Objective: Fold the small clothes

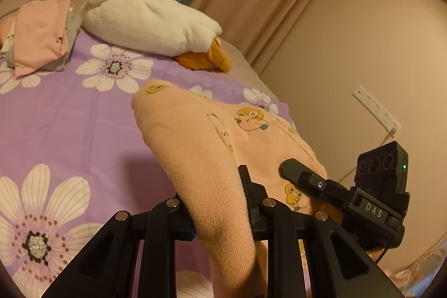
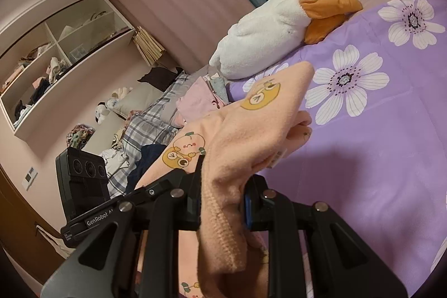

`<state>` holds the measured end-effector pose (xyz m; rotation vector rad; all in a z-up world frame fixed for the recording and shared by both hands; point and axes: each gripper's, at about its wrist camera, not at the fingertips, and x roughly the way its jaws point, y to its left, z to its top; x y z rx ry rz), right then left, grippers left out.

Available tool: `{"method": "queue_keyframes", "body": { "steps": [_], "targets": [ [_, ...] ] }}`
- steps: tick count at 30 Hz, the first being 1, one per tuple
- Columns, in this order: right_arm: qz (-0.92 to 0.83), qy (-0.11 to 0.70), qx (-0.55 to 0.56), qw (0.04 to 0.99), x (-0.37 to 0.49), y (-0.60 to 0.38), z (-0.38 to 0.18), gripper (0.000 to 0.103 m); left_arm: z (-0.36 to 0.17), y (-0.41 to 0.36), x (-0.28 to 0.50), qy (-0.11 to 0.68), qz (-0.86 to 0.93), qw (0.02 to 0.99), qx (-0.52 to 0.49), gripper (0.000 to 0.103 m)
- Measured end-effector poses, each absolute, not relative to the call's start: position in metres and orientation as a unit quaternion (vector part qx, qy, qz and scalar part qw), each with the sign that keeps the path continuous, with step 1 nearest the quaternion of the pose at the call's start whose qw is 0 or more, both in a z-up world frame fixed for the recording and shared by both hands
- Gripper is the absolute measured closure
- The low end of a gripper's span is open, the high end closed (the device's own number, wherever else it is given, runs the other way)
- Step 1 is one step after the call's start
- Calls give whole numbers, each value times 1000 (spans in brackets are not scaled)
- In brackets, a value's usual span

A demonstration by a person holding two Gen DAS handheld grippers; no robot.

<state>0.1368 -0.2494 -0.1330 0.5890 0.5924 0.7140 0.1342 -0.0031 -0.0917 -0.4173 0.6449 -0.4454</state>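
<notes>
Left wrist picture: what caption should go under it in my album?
Left gripper pinches a peach cartoon-print garment above the purple flowered quilt, plush duck behind.

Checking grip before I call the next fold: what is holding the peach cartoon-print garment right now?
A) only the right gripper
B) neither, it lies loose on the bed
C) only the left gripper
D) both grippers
D: the left gripper has its fingers closed on the peach garment, and the right gripper is likewise clamped on bunched fabric of it, lifted above the purple floral quilt.
</notes>
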Motion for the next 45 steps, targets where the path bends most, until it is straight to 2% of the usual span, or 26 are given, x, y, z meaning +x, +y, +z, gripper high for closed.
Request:
{"method": "queue_keyframes", "body": {
  "steps": [13,22,31,36,40,45],
  "targets": [
    [325,296,287,851,142,-247,-139,80,-95,-13,135,317,-186,912,-181,81],
    [308,310,228,870,154,-208,-140,80,-98,4,142,313,-126,929,-153,81],
    [336,305,205,867,180,-174,-132,80,-89,29,152,269,-81,952,-119,81],
    [320,325,189,870,202,-156,-146,80,-117,29,175,294,-51,951,-86,81],
    [302,354,198,863,219,-155,-175,80,-148,41,191,319,-67,936,-134,81],
    [285,409,217,839,236,-157,-217,80,-198,53,218,396,-78,900,-163,81]
  ]
}}
